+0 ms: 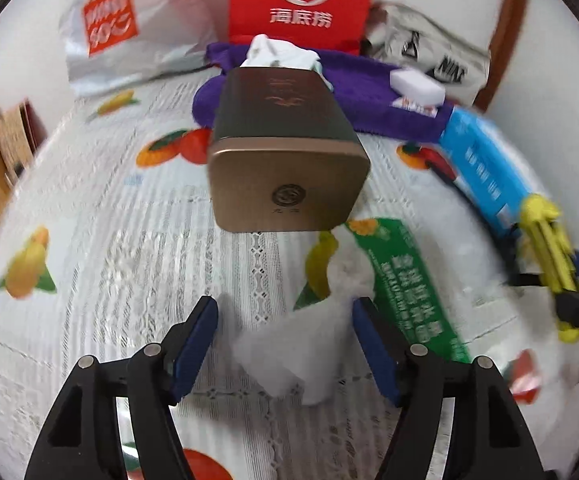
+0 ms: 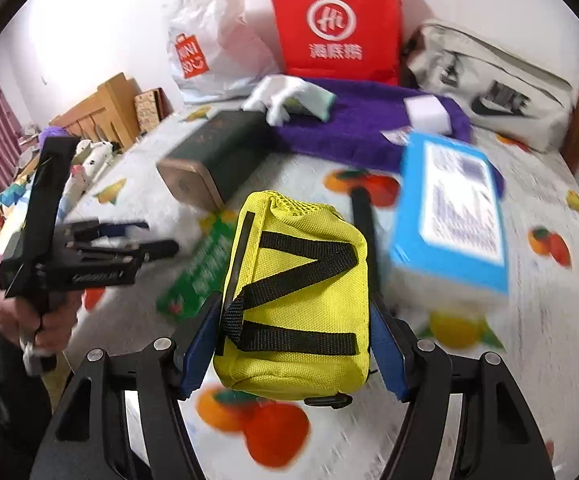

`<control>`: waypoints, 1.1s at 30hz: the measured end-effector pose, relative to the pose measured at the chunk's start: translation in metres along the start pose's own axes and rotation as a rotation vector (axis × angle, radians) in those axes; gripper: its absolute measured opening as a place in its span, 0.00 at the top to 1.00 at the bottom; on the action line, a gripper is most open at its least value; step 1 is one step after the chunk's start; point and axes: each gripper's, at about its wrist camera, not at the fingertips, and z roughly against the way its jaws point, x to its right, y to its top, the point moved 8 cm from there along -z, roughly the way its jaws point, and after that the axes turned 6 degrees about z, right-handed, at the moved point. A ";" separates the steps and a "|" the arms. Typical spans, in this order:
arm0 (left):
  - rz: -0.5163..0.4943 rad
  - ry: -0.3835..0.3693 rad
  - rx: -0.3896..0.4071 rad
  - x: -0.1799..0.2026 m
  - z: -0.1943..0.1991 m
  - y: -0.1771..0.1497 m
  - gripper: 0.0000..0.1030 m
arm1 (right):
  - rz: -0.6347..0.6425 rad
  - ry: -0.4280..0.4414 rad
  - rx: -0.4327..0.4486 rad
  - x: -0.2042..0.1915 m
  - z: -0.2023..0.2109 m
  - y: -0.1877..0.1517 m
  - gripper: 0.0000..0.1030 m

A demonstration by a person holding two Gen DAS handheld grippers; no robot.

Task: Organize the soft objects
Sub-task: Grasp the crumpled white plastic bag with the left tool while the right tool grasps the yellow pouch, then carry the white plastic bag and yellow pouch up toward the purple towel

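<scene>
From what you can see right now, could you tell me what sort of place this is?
Probably a home dining room: a fruit-print lace tablecloth, a red paper shopping bag against the wall, and wooden furniture behind.

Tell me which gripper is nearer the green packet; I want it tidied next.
Left. The left gripper hangs open right beside the green packet, which runs along its right finger. The right gripper, shut on the yellow pouch, sits farther off.
</scene>
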 end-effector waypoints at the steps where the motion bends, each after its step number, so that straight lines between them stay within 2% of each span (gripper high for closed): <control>1: -0.020 0.023 0.003 0.004 -0.001 -0.001 0.34 | -0.009 -0.009 -0.009 0.004 0.001 -0.008 0.33; 3: -0.041 0.052 0.012 0.007 -0.002 -0.003 0.35 | -0.031 -0.032 -0.017 0.015 0.005 -0.023 0.33; 8: -0.016 0.049 0.014 0.003 0.003 -0.005 0.53 | -0.093 -0.020 -0.001 0.034 0.007 -0.037 0.33; 13: 0.010 0.071 0.003 -0.007 0.010 -0.009 0.68 | -0.046 -0.035 -0.011 0.033 0.007 -0.045 0.33; 17: 0.044 0.068 -0.004 -0.016 0.013 -0.012 0.68 | -0.049 -0.059 -0.057 0.043 0.015 -0.065 0.33; 22: 0.036 0.071 0.000 -0.012 0.012 -0.010 0.67 | -0.099 -0.083 -0.056 0.059 0.018 -0.077 0.33; 23: 0.032 0.065 -0.003 -0.011 0.011 -0.010 0.65 | -0.111 -0.084 -0.049 0.061 0.017 -0.076 0.33; 25: 0.031 0.040 -0.007 -0.008 0.012 -0.010 0.51 | -0.117 -0.089 -0.039 0.063 0.014 -0.075 0.33; 27: 0.037 0.032 -0.004 -0.007 0.011 -0.008 0.45 | -0.121 -0.108 -0.036 0.065 0.008 -0.072 0.31; 32: 0.000 0.084 0.015 -0.003 -0.003 0.003 0.45 | -0.120 -0.155 -0.040 0.071 -0.010 -0.067 0.26; 33: -0.005 0.087 0.022 -0.002 -0.003 0.004 0.45 | -0.118 -0.164 -0.040 0.071 -0.011 -0.066 0.23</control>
